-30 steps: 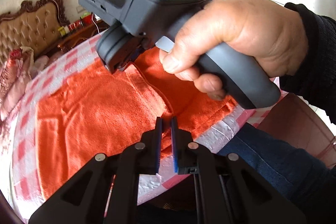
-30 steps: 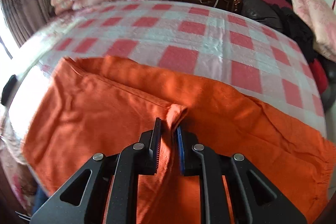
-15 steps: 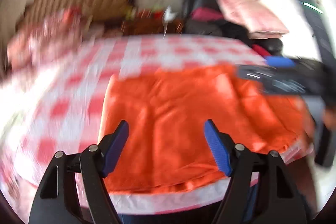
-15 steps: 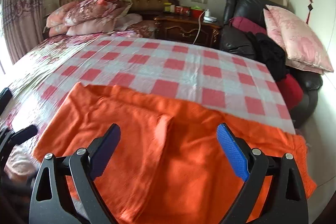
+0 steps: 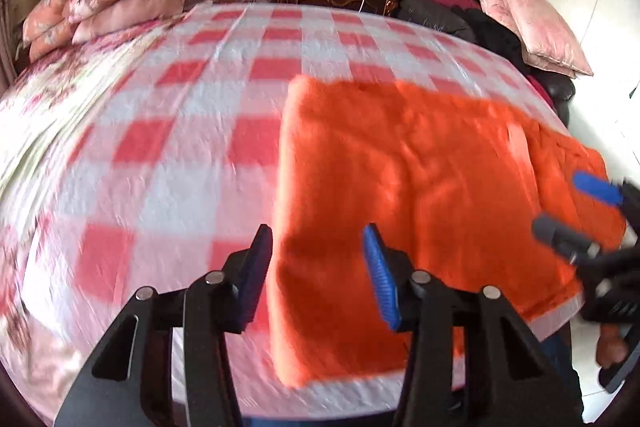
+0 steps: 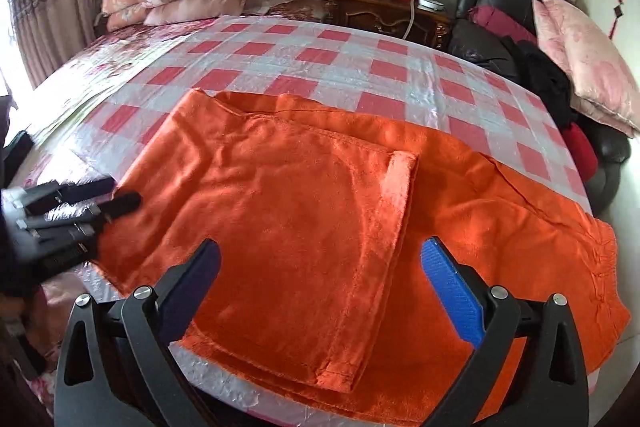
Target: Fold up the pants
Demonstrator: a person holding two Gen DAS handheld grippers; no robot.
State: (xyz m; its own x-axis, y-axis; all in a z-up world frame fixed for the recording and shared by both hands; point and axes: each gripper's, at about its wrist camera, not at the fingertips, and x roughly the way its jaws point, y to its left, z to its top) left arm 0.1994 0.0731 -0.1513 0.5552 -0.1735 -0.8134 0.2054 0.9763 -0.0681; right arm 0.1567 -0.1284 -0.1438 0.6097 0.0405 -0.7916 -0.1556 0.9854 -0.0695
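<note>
Left wrist view: left gripper (image 5: 318,267) half spread and empty, jaws just been narrowing, hovering over the folded left edge of the orange pants (image 5: 420,195) on the checked bed cover (image 5: 180,155); the pants stretch rightward toward the right gripper (image 5: 576,215). Right wrist view: right gripper (image 6: 320,291) spread wide, just been opening, nothing between, above the folded-over leg whose hem lies near the bed edge. Long axis runs left-right, waistband far right, so probably nearer the right hand.
</note>
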